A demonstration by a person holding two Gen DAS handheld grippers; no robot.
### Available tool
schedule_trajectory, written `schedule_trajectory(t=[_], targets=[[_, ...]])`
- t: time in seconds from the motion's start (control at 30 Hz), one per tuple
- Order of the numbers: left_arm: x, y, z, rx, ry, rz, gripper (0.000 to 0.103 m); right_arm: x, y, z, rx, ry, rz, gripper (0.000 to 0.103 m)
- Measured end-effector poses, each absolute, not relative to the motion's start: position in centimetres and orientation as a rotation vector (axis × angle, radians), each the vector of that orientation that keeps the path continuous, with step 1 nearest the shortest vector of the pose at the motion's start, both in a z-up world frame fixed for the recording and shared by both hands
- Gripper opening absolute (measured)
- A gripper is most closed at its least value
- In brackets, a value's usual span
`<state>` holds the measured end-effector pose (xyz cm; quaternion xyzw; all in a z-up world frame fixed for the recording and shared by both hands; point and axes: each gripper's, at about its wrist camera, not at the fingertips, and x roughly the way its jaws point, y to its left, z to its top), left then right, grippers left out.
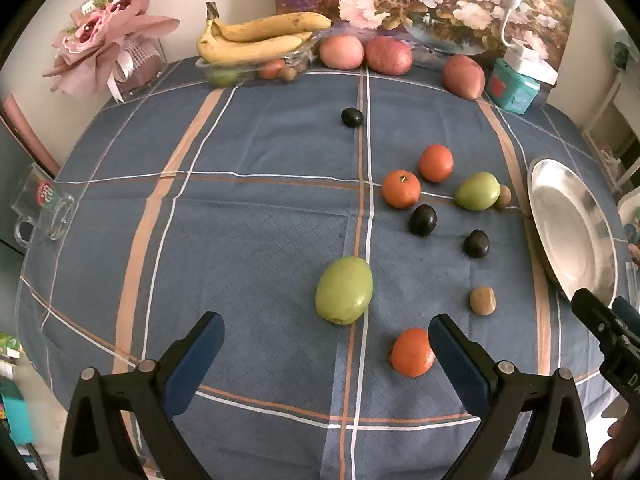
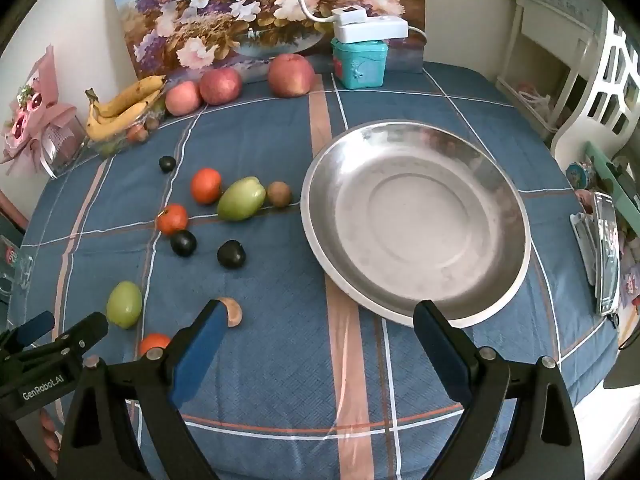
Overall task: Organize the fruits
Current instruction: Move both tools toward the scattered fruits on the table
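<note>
Loose fruit lies on the blue checked tablecloth (image 1: 260, 240): a green fruit (image 1: 344, 290), an orange (image 1: 412, 352), a small brown fruit (image 1: 482, 300), two dark plums (image 1: 422, 220) (image 1: 476, 243), two more oranges (image 1: 401, 189) (image 1: 435, 162), a second green fruit (image 1: 478, 191) and a far plum (image 1: 352, 117). An empty steel plate (image 2: 416, 220) sits to the right, also in the left wrist view (image 1: 572, 224). My left gripper (image 1: 326, 332) is open, above the near table edge, short of the green fruit. My right gripper (image 2: 320, 316) is open and empty before the plate's near rim.
Bananas (image 1: 256, 38) on a clear tray, three apples (image 1: 388, 55), a teal box (image 1: 512, 86) and a flower painting (image 2: 260, 12) line the back. A pink bouquet (image 1: 104, 48) and glass mug (image 1: 40, 208) stand left. A phone (image 2: 606, 248) lies at the right edge.
</note>
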<state>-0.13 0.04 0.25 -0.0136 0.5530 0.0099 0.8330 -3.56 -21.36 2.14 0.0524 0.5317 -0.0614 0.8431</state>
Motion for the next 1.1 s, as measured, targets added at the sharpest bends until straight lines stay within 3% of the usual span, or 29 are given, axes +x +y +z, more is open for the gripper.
schedule_trajectory(t=[1.1], targets=[[0.0,-0.3,-1.5,0.020,1.221,0.060,0.103,-3.1,-21.8,0.5,0.206,1.194,-0.109,0.094]])
